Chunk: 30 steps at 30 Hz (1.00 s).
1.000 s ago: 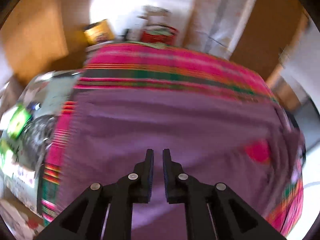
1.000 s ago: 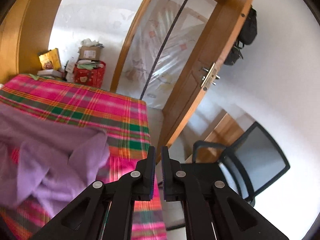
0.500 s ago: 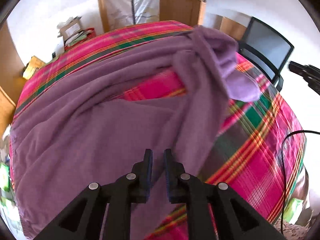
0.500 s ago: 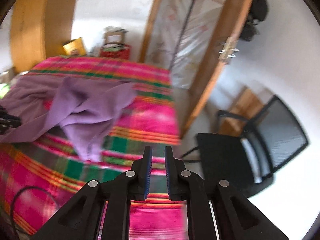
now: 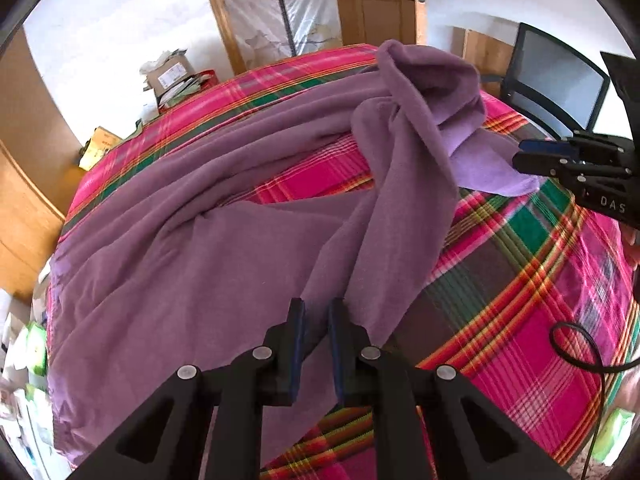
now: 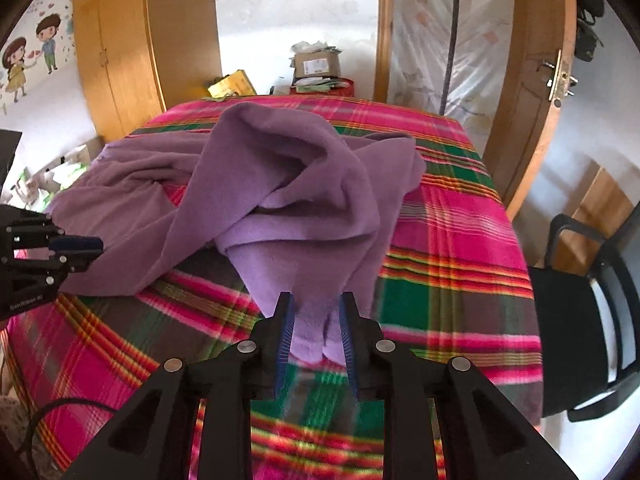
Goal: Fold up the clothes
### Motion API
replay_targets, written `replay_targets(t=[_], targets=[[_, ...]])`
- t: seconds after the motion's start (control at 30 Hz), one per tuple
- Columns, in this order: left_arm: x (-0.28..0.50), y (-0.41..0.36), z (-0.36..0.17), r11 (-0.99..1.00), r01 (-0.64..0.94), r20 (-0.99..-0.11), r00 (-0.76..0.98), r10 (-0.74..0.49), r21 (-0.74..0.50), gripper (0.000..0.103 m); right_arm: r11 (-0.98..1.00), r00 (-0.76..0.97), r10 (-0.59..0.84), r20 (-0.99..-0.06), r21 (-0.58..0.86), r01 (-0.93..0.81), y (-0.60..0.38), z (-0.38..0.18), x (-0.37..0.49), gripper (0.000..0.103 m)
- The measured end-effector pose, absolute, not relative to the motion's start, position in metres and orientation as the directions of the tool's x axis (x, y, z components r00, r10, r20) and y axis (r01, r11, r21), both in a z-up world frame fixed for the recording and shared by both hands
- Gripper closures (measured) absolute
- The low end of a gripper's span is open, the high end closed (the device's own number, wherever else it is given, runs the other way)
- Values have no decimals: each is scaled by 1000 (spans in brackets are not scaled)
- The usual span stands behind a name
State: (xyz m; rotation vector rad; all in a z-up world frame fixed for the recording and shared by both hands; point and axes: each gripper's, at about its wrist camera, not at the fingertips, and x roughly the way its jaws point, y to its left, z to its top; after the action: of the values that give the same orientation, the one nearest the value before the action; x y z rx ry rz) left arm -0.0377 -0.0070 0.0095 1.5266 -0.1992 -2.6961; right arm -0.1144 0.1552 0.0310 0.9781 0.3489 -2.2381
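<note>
Two grippers point down at a purple garment [image 6: 280,184] that lies rumpled across a pink plaid blanket [image 6: 452,240] and fills the middle of both views. At the bottom centre of the right wrist view, the right gripper [image 6: 316,328] has just been opening; a pale tip of the garment sits between its parted jaws, not pinched. At the bottom centre of the left wrist view, the left gripper [image 5: 317,340] has a narrow gap over the garment's near edge; whether cloth is gripped I cannot tell. A black chair [image 6: 580,320] stands at the right edge.
</note>
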Motion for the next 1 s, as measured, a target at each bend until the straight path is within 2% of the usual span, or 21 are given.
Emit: replay_targets(t=[0.2,0.3,0.4,0.47,0.67,1.0], targets=[[-46,-2,0,-987,-2,-851,-507,-140,163,91,-743,-458,-473,-752,62,667,145,17,-124,80],[-50,-2,-3,-984,8,-852,-499,-158,178,91,-741,-452,-483,-750,75,668,144,18,-124,93],[-52,-5,-2,-988,21,-853,-502,-144,155,92,-749,-483,-488,-727,66,659,151,28,-124,97],[-52,-12,1,-993,53,-856,-503,-116,103,97,-762,-520,-476,-709,36,647,157,36,-123,98],[-48,-23,11,-994,102,-848,-525,-78,29,99,-831,-655,-358,-666,-93,549,187,60,-128,98],[-37,-21,24,-997,73,-843,-537,-34,-7,99,-936,-787,-152,-597,-168,309,263,82,-140,98]])
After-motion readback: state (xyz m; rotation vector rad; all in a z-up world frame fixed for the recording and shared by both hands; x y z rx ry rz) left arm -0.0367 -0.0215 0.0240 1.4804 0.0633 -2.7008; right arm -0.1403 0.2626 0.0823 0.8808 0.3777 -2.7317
